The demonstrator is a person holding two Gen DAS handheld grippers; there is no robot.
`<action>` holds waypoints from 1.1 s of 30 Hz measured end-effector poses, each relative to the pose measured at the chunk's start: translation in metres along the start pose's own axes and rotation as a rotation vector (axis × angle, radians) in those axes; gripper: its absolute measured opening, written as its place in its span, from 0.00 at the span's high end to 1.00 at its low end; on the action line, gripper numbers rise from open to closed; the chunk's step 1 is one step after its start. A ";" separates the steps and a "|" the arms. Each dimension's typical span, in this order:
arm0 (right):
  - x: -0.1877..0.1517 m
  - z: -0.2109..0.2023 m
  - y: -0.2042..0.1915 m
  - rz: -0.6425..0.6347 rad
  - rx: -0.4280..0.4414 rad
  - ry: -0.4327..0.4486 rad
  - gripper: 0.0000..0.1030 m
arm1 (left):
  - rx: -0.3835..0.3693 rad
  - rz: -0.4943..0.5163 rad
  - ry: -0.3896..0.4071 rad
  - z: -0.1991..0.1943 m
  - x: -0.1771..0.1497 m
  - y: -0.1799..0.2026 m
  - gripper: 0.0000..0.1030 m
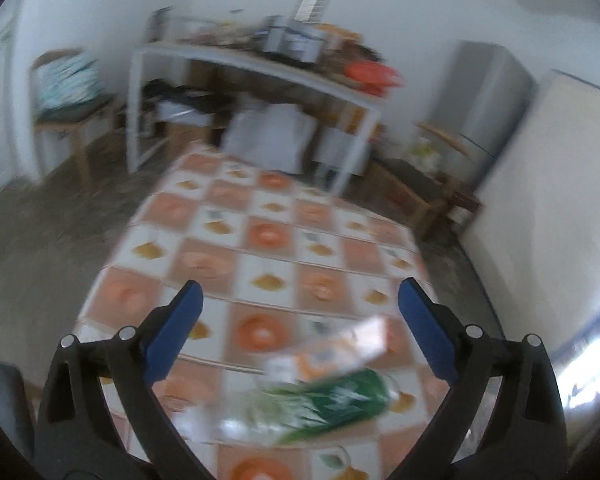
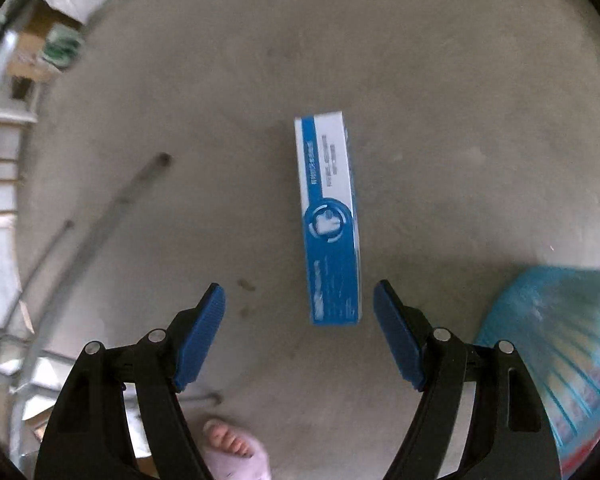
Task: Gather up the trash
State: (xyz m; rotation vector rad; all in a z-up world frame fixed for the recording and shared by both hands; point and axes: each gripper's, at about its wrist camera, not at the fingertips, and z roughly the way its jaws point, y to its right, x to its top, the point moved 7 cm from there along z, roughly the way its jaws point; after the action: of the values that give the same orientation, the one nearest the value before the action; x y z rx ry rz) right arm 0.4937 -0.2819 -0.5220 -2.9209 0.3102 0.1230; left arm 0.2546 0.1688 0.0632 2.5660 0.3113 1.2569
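Over the desk [image 1: 260, 248], with its orange-and-white checked cloth, the left tool [image 1: 300, 328] hangs with its blue pads spread wide and nothing between them. Only the left wrist view shows this desk: near its close edge lie a green plastic wrapper [image 1: 332, 404] and, touching it on the far side, what looks like an orange-and-white carton [image 1: 336, 350], though blur hides its print. Behind the desk stand a cluttered white shelf unit [image 1: 256, 64] and a grey refrigerator [image 1: 488, 96].

Only the right wrist view shows the bare concrete floor [image 2: 180, 120]. A blue-and-white box [image 2: 330, 216] lies flat there, lengthwise, just ahead of the right tool [image 2: 299, 316], which is likewise spread open and empty. A blue basket [image 2: 560, 340] sits to the right, and a pink-slippered foot [image 2: 236, 452] below.
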 end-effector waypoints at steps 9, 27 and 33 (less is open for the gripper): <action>-0.001 0.072 -0.002 -0.072 -0.154 0.004 0.30 | 0.141 -0.238 -0.042 0.042 0.000 -0.083 0.08; -0.011 0.008 0.017 0.074 -0.010 0.143 0.57 | 0.129 -0.224 -0.057 0.038 -0.011 -0.083 0.08; -0.055 -0.125 0.034 0.138 0.165 0.328 0.57 | 0.075 -0.220 -0.037 0.031 -0.014 -0.074 0.08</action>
State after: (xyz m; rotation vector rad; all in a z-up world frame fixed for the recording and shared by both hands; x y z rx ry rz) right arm 0.4402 -0.3298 -0.4009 -2.7456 0.5443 -0.3479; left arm 0.2650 0.2297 0.0101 2.5293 0.6259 1.1372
